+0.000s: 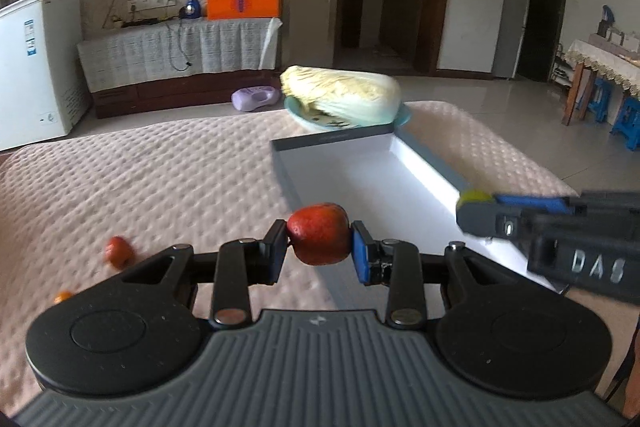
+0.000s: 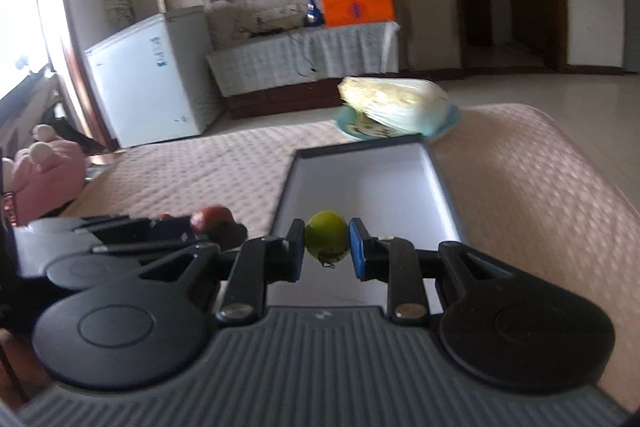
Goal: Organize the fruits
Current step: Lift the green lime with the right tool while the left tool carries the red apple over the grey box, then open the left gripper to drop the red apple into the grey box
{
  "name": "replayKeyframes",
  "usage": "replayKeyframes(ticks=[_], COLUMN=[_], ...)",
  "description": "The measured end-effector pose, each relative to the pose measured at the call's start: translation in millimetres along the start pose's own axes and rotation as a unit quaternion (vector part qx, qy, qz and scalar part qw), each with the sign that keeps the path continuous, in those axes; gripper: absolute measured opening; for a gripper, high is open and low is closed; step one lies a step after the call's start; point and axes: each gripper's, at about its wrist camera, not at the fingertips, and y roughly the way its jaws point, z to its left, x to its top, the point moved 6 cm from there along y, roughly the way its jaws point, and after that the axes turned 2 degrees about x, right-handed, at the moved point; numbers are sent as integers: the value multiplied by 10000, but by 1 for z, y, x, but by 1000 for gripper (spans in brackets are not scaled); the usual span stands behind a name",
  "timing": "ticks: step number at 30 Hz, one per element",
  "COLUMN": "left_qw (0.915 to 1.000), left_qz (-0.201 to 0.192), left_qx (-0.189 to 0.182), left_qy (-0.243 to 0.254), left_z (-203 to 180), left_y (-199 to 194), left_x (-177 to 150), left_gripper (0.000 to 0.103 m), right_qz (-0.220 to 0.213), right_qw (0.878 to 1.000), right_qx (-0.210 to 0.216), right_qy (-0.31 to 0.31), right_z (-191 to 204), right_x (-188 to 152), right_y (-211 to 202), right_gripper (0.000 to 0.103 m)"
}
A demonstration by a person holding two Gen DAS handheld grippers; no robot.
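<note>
My left gripper (image 1: 319, 241) is shut on a red fruit (image 1: 318, 233), held above the pink quilted cover by the left wall of a white box with a grey rim (image 1: 332, 138). My right gripper (image 2: 326, 243) is shut on a green fruit (image 2: 326, 239) over the near end of that box (image 2: 360, 147). In the left wrist view the right gripper (image 1: 476, 205) comes in from the right with the green fruit (image 1: 474, 195) at its tip. In the right wrist view the left gripper (image 2: 212, 227) and red fruit (image 2: 208, 219) show at left.
Another red fruit (image 1: 118, 251) and a small orange fruit (image 1: 63, 295) lie on the cover at left. A Chinese cabbage (image 1: 340, 94) rests on a blue plate (image 1: 404, 115) behind the box. A pink plush toy (image 2: 40, 171) sits at the left edge.
</note>
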Motion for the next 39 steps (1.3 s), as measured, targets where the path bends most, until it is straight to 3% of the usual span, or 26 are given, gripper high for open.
replayKeyframes(ticks=[8,17,25,30,39], left_qw=[9995,9985,9984,9991,9995], left_qz=[8,213,371,223,65], left_qx=[-321,-501,-435,-366,-205], left_qy=[25,60,-54,-56,-211], left_z=[-40,-77,-73,-63,-33], left_y=[28,62,76,63,33], left_x=[14,16,9,10,8], left_gripper=[39,40,41,61,62], right_qz=[54,129,90,33,12], right_qw=[9984,9970,9968,9963,9963], right_qx=[-509,-684,-714,-746,-718], right_qy=[230,341,359,419,463], right_z=[-40,-57,-58,-59,-45], right_x=[-5,-8,-8,-7,-4], right_y=[-7,-3,-1,2,19], right_gripper=[27,27,27,27,27])
